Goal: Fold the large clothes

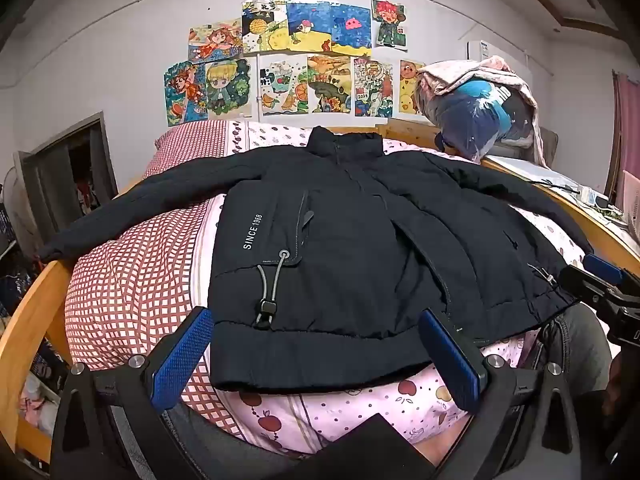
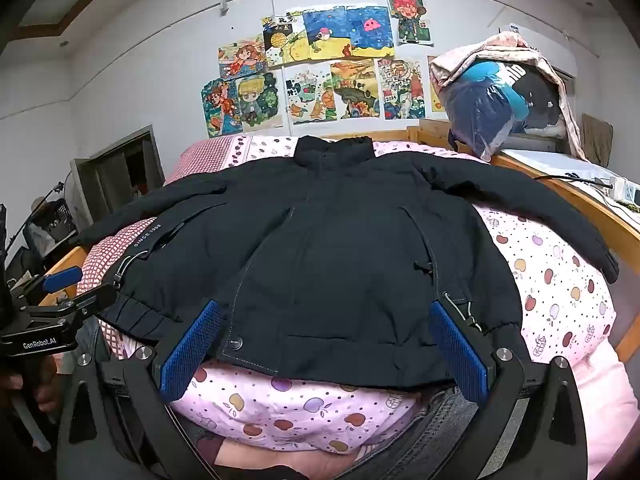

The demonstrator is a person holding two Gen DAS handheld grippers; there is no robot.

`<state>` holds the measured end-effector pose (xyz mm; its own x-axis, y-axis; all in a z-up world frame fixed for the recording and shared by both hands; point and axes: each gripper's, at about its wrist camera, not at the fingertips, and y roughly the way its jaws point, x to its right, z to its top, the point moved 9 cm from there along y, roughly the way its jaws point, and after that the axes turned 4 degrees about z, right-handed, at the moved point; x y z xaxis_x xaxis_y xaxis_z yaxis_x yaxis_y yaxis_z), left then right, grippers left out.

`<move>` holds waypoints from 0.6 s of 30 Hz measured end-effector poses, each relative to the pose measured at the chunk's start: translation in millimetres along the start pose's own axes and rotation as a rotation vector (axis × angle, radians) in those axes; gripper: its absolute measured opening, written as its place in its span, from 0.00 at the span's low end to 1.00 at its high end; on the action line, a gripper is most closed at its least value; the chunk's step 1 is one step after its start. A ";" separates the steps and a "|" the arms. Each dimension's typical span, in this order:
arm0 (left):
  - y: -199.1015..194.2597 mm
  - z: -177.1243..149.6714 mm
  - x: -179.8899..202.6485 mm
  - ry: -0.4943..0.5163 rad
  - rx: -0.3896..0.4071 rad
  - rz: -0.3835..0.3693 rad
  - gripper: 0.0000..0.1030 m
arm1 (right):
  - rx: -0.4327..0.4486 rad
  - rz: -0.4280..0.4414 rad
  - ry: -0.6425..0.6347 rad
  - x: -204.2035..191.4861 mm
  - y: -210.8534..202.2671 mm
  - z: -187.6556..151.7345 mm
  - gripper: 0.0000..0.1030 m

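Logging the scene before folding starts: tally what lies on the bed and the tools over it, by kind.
Black padded jacket, spread flat: 1
Pink fruit-print quilt: 1
Red-and-white checked bedding: 1
Open blue-padded tools, left tool and right tool: 2
Total: 5

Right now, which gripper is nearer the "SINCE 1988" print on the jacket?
Left. The left gripper hovers open at the hem below the SINCE 1988 print; the right gripper sits open at the hem's other half.
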<state>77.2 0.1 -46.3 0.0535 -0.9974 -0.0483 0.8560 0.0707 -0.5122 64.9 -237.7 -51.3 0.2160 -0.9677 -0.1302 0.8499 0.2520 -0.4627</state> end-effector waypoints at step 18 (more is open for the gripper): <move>0.0 0.1 0.0 0.005 0.000 0.002 1.00 | -0.004 0.002 0.004 0.9 -1.3 -2.2 0.99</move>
<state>77.3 0.1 -46.2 0.0523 -0.9972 -0.0534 0.8559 0.0724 -0.5121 62.9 -238.8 -52.7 0.2159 -0.9670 -0.1349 0.8474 0.2542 -0.4662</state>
